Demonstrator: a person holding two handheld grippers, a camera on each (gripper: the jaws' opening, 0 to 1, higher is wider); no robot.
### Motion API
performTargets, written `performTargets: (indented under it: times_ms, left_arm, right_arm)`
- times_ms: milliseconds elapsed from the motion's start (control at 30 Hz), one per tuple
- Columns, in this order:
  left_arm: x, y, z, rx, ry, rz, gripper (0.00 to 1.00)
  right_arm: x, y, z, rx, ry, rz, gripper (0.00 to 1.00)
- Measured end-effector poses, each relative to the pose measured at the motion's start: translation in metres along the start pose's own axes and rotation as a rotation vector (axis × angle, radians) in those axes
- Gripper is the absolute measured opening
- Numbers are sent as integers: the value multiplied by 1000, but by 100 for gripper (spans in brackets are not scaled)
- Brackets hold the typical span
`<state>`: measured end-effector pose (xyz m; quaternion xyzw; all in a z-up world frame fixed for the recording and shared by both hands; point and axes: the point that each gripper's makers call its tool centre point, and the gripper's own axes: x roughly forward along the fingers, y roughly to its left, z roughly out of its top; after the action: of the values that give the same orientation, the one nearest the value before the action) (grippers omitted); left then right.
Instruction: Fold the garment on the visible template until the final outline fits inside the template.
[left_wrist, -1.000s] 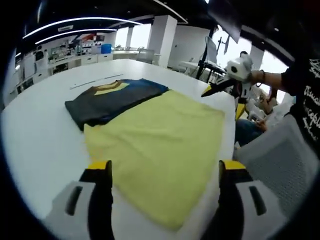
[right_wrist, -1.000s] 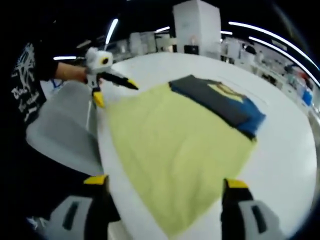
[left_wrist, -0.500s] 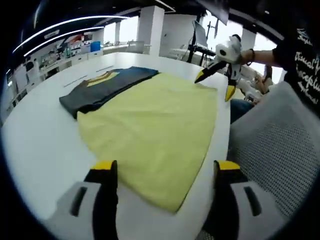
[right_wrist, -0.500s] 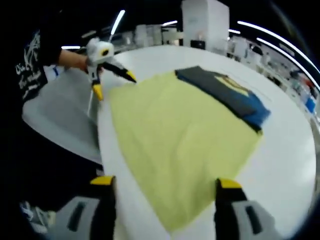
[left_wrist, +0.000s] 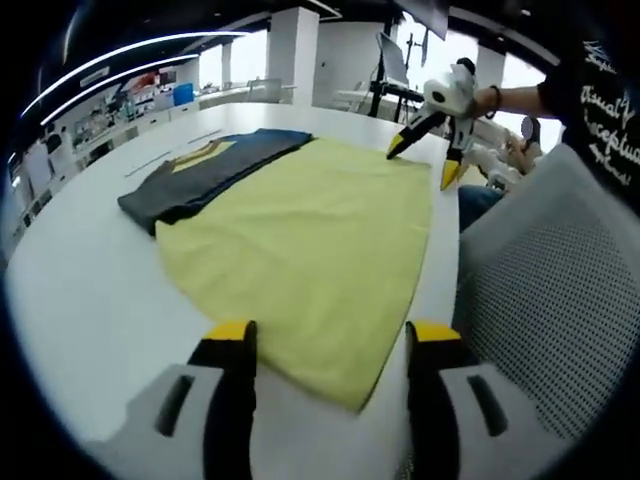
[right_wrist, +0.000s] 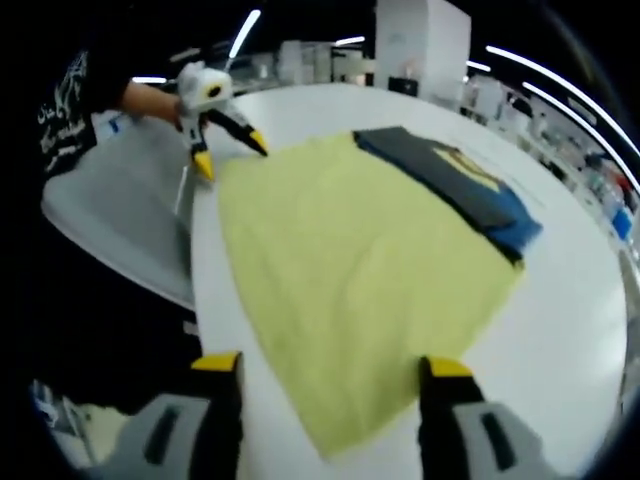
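Yellow garment lies flat on white round table, its near corner just ahead of the left gripper, whose jaws are wide apart w/ nothing held; dark folded garment sits at the far edge of the yellow one, overlapping it. Right gripper likewise spread wide & empty, over the yellow corner nr the table rim. Bare tabletop on the far & outer sides; grey mesh chair close along the near rim.
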<state>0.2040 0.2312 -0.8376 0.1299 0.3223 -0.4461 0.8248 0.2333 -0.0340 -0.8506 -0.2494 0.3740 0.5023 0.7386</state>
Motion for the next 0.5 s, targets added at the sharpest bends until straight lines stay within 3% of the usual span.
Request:
performTargets:
  times_ms: [200, 233, 300, 500]
  left_arm:
    - [-1, 2, -4, 75, 41, -14, 55]
    - [-1, 8, -2, 59, 38, 1, 47]
    - [-1, 10, -3, 57, 40, 6, 46]
    - [-4, 0, -8, 99, 78, -29, 50]
  right_arm:
    - [0, -5, -1, -21, 3, -1, 65]
    - [0, -6, -1, -28, 9, 3, 62]
    - [0, -9, 0, -24, 6, -2, 58]
    - [-1, -12, 0, -20, 4, -4, 55]
